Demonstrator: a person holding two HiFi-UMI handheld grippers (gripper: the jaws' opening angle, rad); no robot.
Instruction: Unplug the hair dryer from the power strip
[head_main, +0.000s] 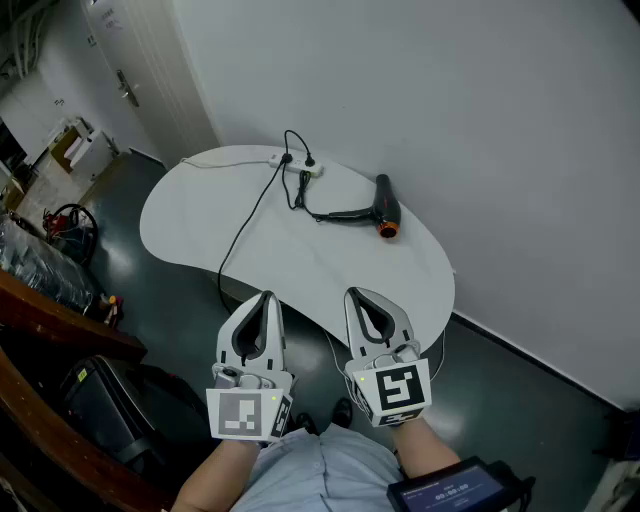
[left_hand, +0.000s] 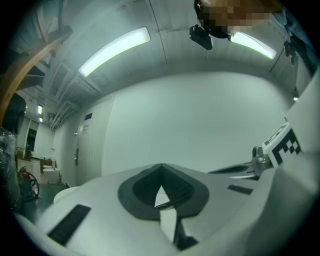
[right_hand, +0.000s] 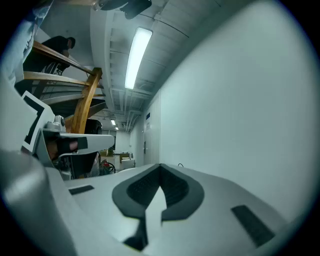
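White table (head_main: 200, 225) bears black, orange-nosed hair dryer (head_main: 386, 208), cord (head_main: 335, 214) reaching the power strip (head_main: 296, 164)

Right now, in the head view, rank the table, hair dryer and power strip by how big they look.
1. table, by far the largest
2. hair dryer, bulkier
3. power strip, similar in length to the dryer but slimmer

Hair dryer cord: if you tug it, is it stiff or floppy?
Probably floppy: the cord lies in loose curls between the hair dryer and the power strip. The small strip may slide on the smooth table before the plug lets go.
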